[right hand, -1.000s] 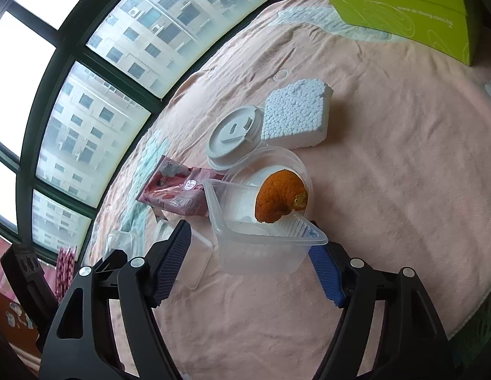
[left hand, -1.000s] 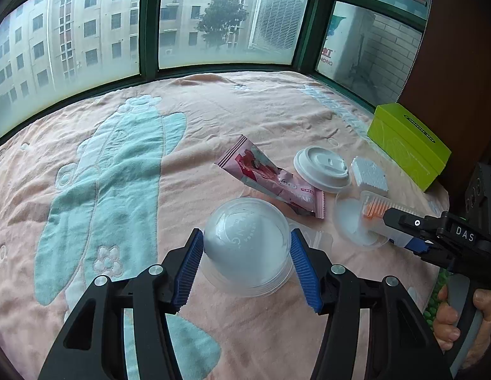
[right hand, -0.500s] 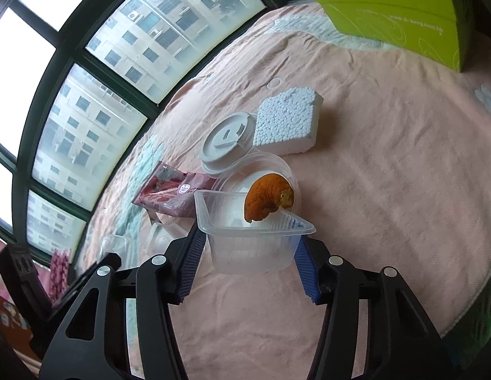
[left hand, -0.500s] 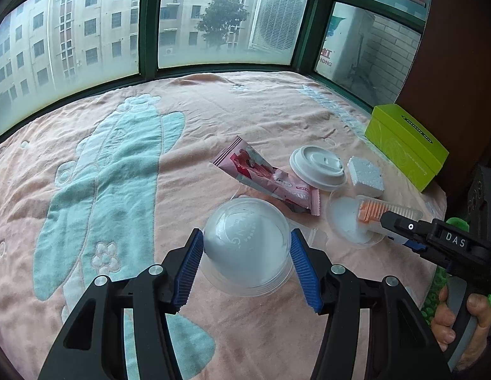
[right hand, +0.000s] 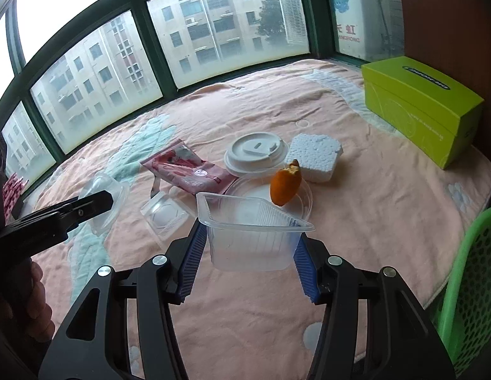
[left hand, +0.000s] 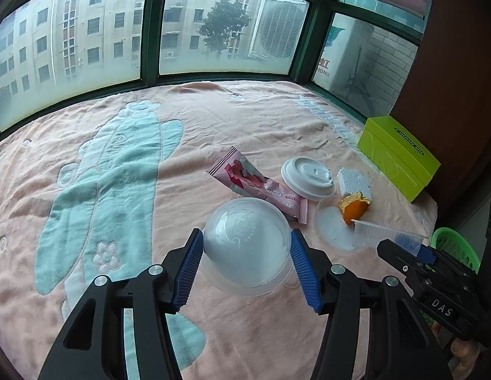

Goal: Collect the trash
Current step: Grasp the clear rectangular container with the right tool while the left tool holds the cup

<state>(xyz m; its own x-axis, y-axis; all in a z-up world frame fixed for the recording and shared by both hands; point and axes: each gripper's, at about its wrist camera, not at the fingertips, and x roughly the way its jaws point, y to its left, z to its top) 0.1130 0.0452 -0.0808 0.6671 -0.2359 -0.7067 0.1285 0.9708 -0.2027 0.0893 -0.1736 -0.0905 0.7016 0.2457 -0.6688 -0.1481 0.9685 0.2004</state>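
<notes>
My left gripper (left hand: 247,264) is shut on a clear plastic dome lid (left hand: 245,242) and holds it over the pink blanket (left hand: 213,120). My right gripper (right hand: 248,255) is shut on a clear plastic tray (right hand: 250,224) and holds it above the blanket; it also shows in the left wrist view (left hand: 404,250). On the blanket lie a pink snack wrapper (left hand: 258,183), a white cup lid (left hand: 307,175), a foam block (left hand: 354,182), an orange peel (right hand: 285,185) on a round clear lid (right hand: 267,196), and a small clear container (right hand: 164,213).
A green tissue box (right hand: 419,101) stands at the blanket's far right. A green perforated basket (right hand: 467,288) is at the right beyond the blanket's edge, also in the left wrist view (left hand: 454,247). Windows run along the far side.
My right gripper has closed on the clear tray, lifted it and drawn it back and rightwards, away from the orange peel. My left gripper still holds the dome lid, nearly unmoved.
</notes>
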